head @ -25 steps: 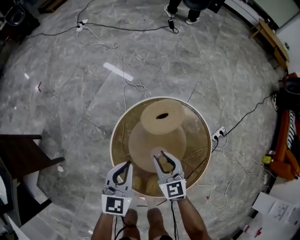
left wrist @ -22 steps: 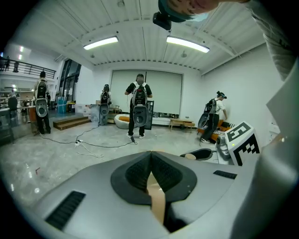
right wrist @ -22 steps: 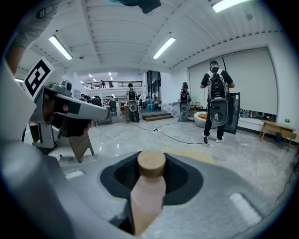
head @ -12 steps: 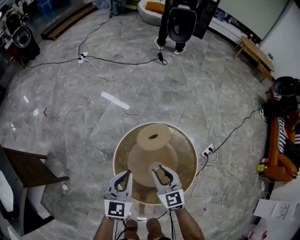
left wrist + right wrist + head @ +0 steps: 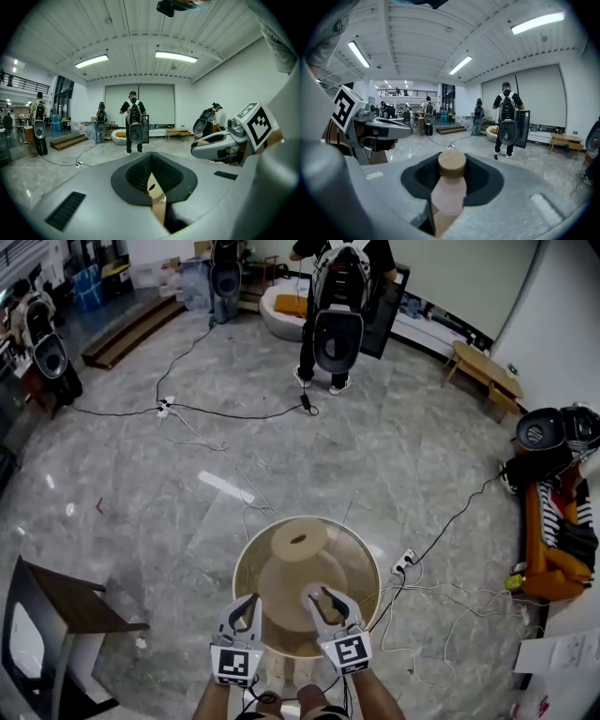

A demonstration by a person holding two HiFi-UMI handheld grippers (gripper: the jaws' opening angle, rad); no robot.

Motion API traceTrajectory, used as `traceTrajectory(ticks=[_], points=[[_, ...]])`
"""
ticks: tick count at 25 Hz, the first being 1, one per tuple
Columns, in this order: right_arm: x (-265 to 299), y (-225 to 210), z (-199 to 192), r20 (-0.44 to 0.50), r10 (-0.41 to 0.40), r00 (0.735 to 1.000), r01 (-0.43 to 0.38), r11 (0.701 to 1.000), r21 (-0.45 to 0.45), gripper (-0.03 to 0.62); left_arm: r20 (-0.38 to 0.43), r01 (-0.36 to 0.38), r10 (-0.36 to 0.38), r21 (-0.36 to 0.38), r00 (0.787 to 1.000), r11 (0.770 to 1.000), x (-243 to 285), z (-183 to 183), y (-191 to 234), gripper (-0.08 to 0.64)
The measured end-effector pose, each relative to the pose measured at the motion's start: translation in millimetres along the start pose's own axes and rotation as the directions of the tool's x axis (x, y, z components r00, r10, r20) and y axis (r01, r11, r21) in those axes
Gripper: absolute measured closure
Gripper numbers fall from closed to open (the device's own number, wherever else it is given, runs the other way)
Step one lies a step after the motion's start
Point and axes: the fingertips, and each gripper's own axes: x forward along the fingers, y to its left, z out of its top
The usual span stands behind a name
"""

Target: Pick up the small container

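Observation:
The small container (image 5: 449, 190) has a pale pink body and a round wooden lid (image 5: 451, 163). My right gripper (image 5: 453, 180) is shut on its body and holds it upright. In the head view the right gripper (image 5: 324, 601) hovers over the near part of a round table (image 5: 371, 563), with the container's lid (image 5: 312, 593) showing between the jaws. A big woven hat-shaped piece (image 5: 298, 559) covers most of the tabletop. My left gripper (image 5: 246, 608) hangs beside the right one at the table's near left edge. Its jaws (image 5: 151, 165) meet with nothing between them.
Cables and a power strip (image 5: 405, 562) lie on the grey stone floor around the table. A dark wooden table (image 5: 67, 604) stands at the left. A person with a backpack rig (image 5: 336, 310) stands far ahead. A bench (image 5: 482, 376) and orange gear (image 5: 551, 545) are at the right.
The head view has lifted, so the table looks smaller and lower and more of the room shows. Both grippers keep their places over the table's near edge; the right one still holds the container.

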Motion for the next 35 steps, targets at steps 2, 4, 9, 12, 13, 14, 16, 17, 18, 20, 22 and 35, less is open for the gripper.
traceTrajectory(ticks=[2,4,9,12,13,14,16,17,18,20,22,35], points=[[-14.9,3.3,16.4,0.008,-0.013,1.0,0.013,1.0,-0.007,0.469,0.007,0.013,-0.013,0.06,1.0,0.998,-13.6,8.8,-2.5,0.543],[-29.8,6.0,32.1,0.016,-0.024,1.0,0.025,1.0,-0.015,0.469,0.014,0.018,-0.019,0.085,1.0,0.996,-26.6,21.9,-6.5,0.543],[-72.9,9.2,55.3,0.024,-0.067,0.997,0.067,0.998,-0.02,0.469,0.04,0.027,-0.031,0.084,0.999,0.996,-56.4,47.4,-20.4,0.543],[-96.5,7.3,62.8,0.034,-0.099,0.994,0.1,0.995,-0.015,0.469,0.06,0.037,-0.042,0.085,0.997,0.996,-70.6,62.4,-28.0,0.543],[-104.6,7.0,65.0,0.034,-0.109,0.993,0.109,0.994,-0.013,0.469,0.063,0.038,-0.044,0.088,0.997,0.995,-75.1,67.0,-30.8,0.543],[-112.5,6.8,67.3,0.035,-0.119,0.992,0.119,0.993,-0.011,0.469,0.067,0.04,-0.046,0.092,0.997,0.995,-79.4,71.3,-33.4,0.543],[-127.1,6.4,71.4,0.041,-0.14,0.989,0.141,0.99,-0.006,0.469,0.074,0.042,-0.05,0.1,0.996,0.994,-87.1,78.8,-37.5,0.543],[-133.8,6.1,73.1,0.045,-0.151,0.987,0.152,0.988,-0.002,0.469,0.076,0.043,-0.051,0.103,0.996,0.994,-90.7,81.5,-39.3,0.543],[-140.4,5.9,74.2,0.05,-0.162,0.986,0.162,0.987,0.001,0.468,0.078,0.044,-0.052,0.106,0.996,0.993,-94.4,83.4,-41.4,0.543],[-153.7,6.2,75.4,0.06,-0.178,0.982,0.178,0.984,0.005,0.469,0.081,0.045,-0.054,0.108,0.995,0.993,-102.1,84.6,-47.3,0.543],[-164.9,8.2,77.0,0.068,-0.184,0.981,0.184,0.983,0.005,0.469,0.084,0.047,-0.056,0.112,0.995,0.993,-109.5,84.8,-53.1,0.543],[-195.3,10.1,75.1,0.064,-0.178,0.982,0.178,0.984,0.011,0.469,0.075,0.038,-0.045,0.095,0.996,0.995,-128.0,82.4,-73.1,0.543]])
